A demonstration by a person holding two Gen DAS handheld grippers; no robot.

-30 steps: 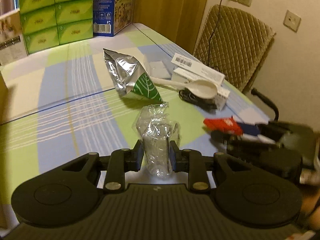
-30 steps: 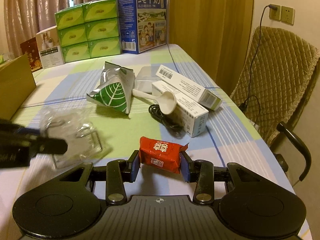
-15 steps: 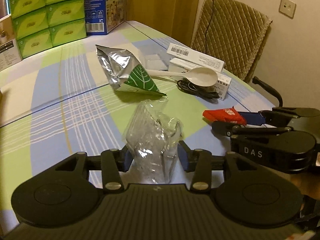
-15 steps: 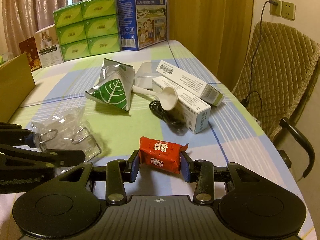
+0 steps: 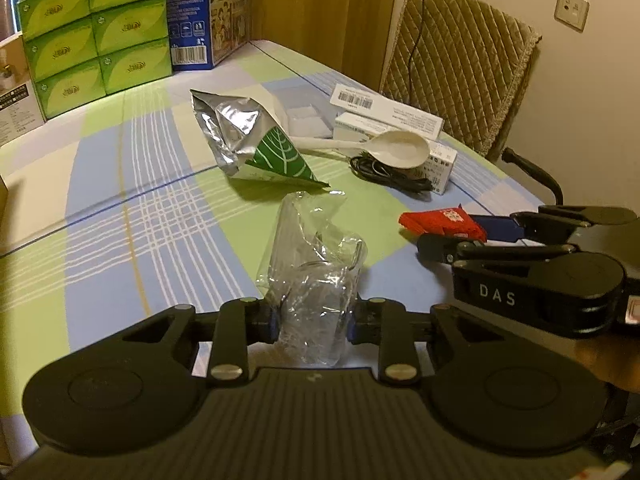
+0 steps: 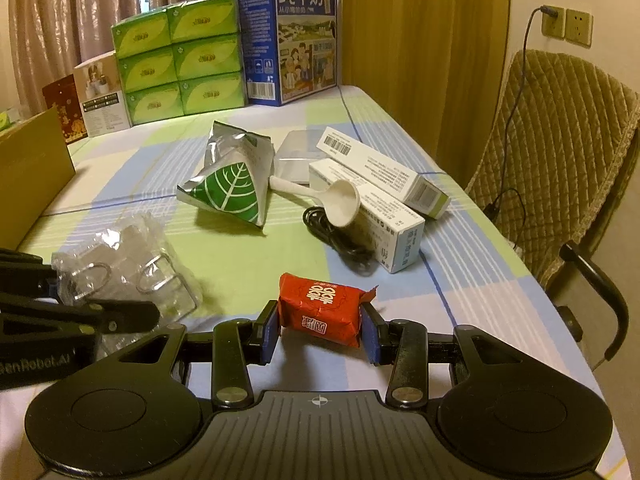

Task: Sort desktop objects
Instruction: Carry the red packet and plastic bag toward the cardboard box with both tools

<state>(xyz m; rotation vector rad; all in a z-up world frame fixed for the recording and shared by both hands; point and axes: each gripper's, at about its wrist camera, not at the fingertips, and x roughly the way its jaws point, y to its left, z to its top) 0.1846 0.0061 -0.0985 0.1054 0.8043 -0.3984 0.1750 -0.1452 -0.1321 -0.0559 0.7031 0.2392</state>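
Note:
My left gripper point(image 5: 312, 322) is shut on a clear plastic bag point(image 5: 316, 268) with metal hooks inside, held just above the checked tablecloth point(image 5: 160, 216). The bag also shows at the left of the right wrist view point(image 6: 120, 264). My right gripper point(image 6: 320, 330) is shut on a red wrapped candy point(image 6: 324, 308), held low over the table near its front edge. The candy point(image 5: 440, 222) and the right gripper point(image 5: 476, 236) also show at the right of the left wrist view.
A silver and green foil pouch point(image 6: 230, 184), a white spoon point(image 6: 332, 200), a black cable point(image 6: 336, 240), two white boxes point(image 6: 384, 168) and a clear case point(image 6: 296, 156) lie mid-table. Green tissue packs point(image 6: 180, 64) and a blue milk carton box point(image 6: 288, 36) stand at the back. A cardboard box point(image 6: 32, 168) stands left, a chair point(image 6: 560, 152) right.
The left gripper has pulled back and its jaws have widened a little around the clear bag, which now shows fuller between them. The right gripper still holds the candy in place.

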